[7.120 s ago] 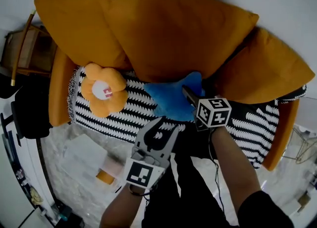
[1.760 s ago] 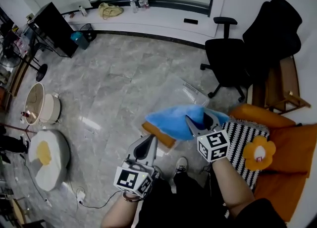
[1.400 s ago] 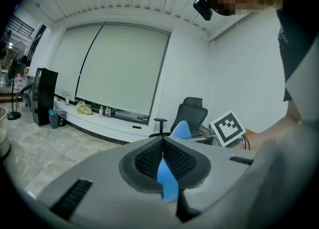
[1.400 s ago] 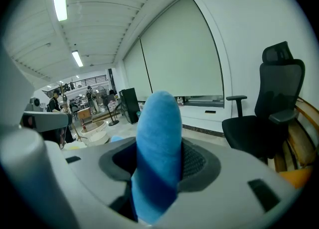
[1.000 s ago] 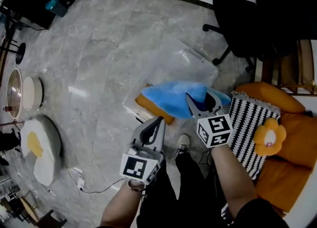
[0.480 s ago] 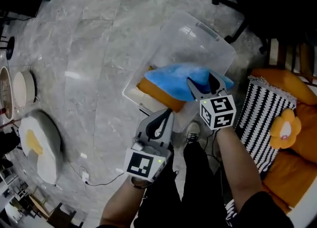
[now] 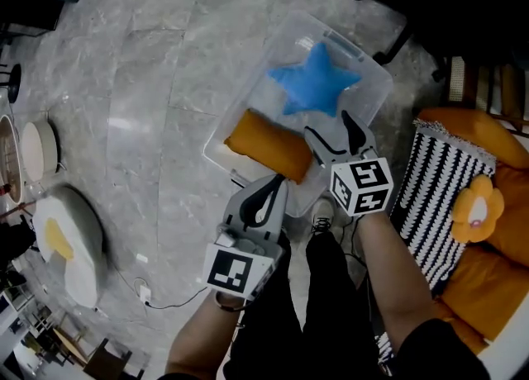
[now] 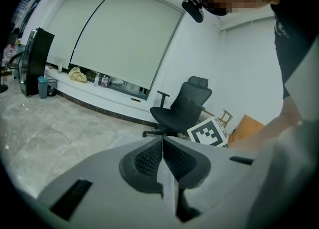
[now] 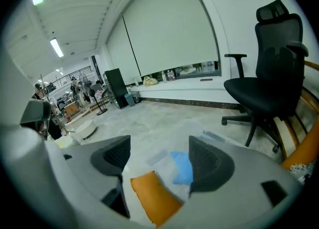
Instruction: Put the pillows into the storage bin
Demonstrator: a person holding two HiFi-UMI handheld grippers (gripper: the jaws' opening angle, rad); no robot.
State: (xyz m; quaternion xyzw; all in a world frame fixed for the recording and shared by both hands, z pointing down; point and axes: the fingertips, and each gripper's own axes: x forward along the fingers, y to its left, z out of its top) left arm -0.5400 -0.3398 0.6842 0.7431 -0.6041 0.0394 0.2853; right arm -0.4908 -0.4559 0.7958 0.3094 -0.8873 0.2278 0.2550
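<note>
Over the storage bin (image 7: 343, 44), the right gripper (image 7: 331, 126) has just been opening its jaws. They stand wide apart with nothing between them. The blue star pillow (image 7: 314, 85) was pinched in those jaws half a second ago. It now lies flat in the far end of the bin, clear of the pads, so the release looks clean. An orange pillow (image 7: 271, 145) sits in the near end, just beside the star.

The left gripper (image 7: 273, 188) is clenched on nothing and hangs at the bin's near edge, left of the right one.

That makes two pillows binned. A flower pillow (image 7: 473, 209) still sits on the striped throw (image 7: 430, 180) of the sofa at right, so it's likely the next pick. The right jaws are already open for it.
</note>
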